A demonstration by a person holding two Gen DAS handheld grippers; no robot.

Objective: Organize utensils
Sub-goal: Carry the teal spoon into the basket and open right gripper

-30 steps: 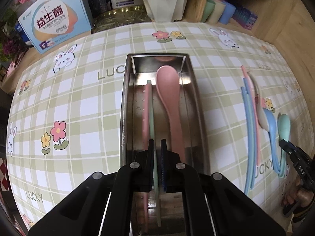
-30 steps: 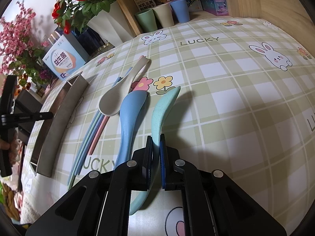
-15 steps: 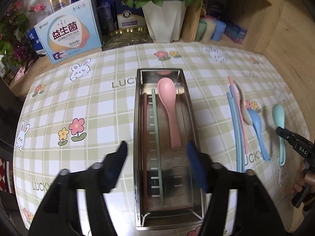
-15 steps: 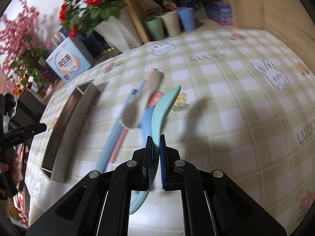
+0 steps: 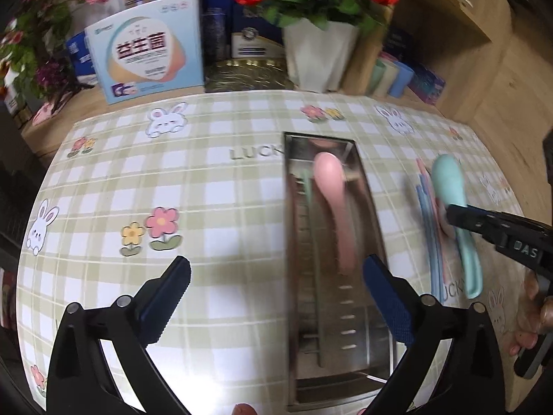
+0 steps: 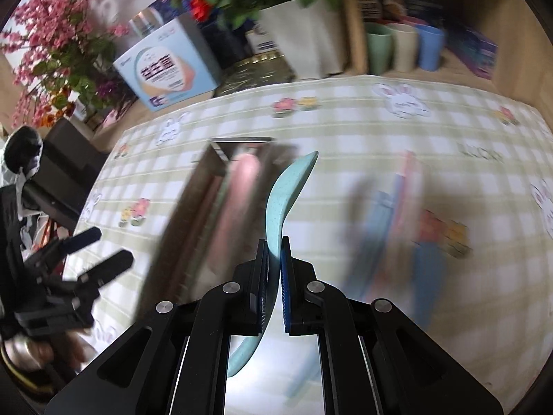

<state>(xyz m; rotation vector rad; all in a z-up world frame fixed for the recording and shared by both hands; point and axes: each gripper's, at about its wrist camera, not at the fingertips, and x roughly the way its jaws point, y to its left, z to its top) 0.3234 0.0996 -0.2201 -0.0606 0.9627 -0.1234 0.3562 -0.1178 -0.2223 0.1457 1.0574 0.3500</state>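
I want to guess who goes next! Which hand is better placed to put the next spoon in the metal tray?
The right. The right gripper is already shut on the teal spoon, lifted beside the metal tray. The left gripper has nothing between its jaws, which are opening.

- You can read "LUCK" printed in grey on the checked tablecloth (image 5: 214,180) beside the metal tray (image 5: 376,242); the tray's edge cuts the word off.
- The same word shows again, blurred, on the cloth in your right wrist view.
- The right gripper (image 5: 452,216) carries "DAS" in raised letters.
- The blue-and-white box (image 5: 148,50) bears three large red Chinese characters, "益生菌"; its smaller print is unreadable.
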